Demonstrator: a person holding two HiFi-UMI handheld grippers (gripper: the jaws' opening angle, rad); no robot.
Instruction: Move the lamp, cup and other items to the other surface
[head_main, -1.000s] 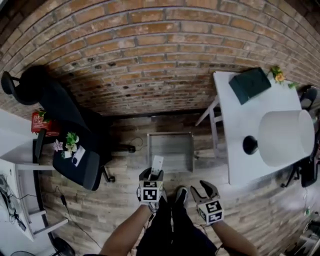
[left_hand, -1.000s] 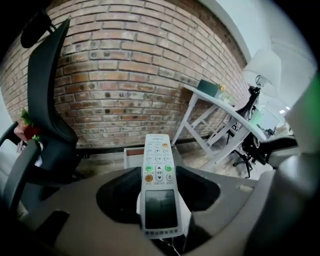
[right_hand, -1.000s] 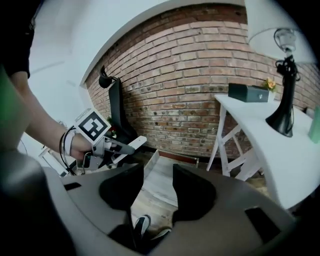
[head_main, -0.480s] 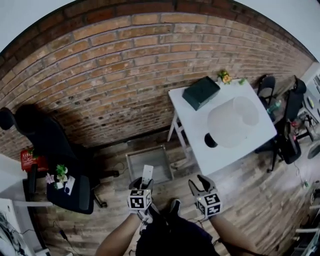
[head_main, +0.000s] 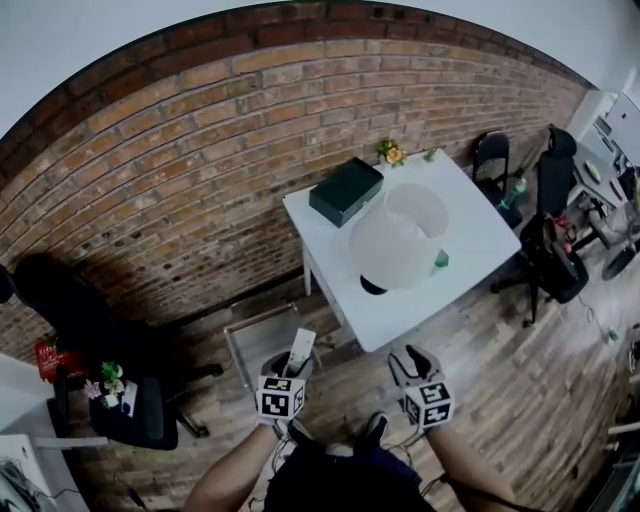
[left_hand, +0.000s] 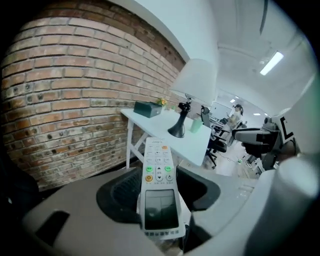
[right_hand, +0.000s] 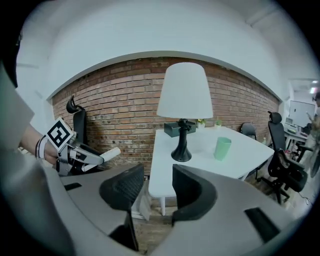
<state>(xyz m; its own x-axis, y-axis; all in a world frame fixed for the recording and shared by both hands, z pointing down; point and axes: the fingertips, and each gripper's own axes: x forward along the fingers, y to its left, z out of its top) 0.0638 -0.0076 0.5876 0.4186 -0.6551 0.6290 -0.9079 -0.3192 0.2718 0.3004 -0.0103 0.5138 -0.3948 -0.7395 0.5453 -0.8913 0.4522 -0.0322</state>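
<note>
A white remote control (left_hand: 159, 190) stands between my left gripper's (head_main: 290, 362) jaws, which are shut on its lower end; it also shows as the remote (head_main: 300, 350) in the head view. My right gripper (head_main: 414, 362) is open and empty, its jaws apart in the right gripper view (right_hand: 157, 192). Ahead stands a white table (head_main: 470, 232). On it are a lamp (head_main: 395, 240) with a white shade and black foot, a green cup (right_hand: 222, 148), a dark green box (head_main: 346, 191) and small flowers (head_main: 390, 152). Both grippers are well short of the table.
A brick wall (head_main: 200, 150) runs behind the table. A metal tray frame (head_main: 262, 335) lies on the wooden floor by the table's leg. A black chair (head_main: 125, 415) with small items stands at the left. More black chairs (head_main: 550, 250) stand at the right.
The head view has swung so the table and lamp have shifted from the right edge toward the middle. Both grippers keep their places and jaws; the remote stays in the left one.
</note>
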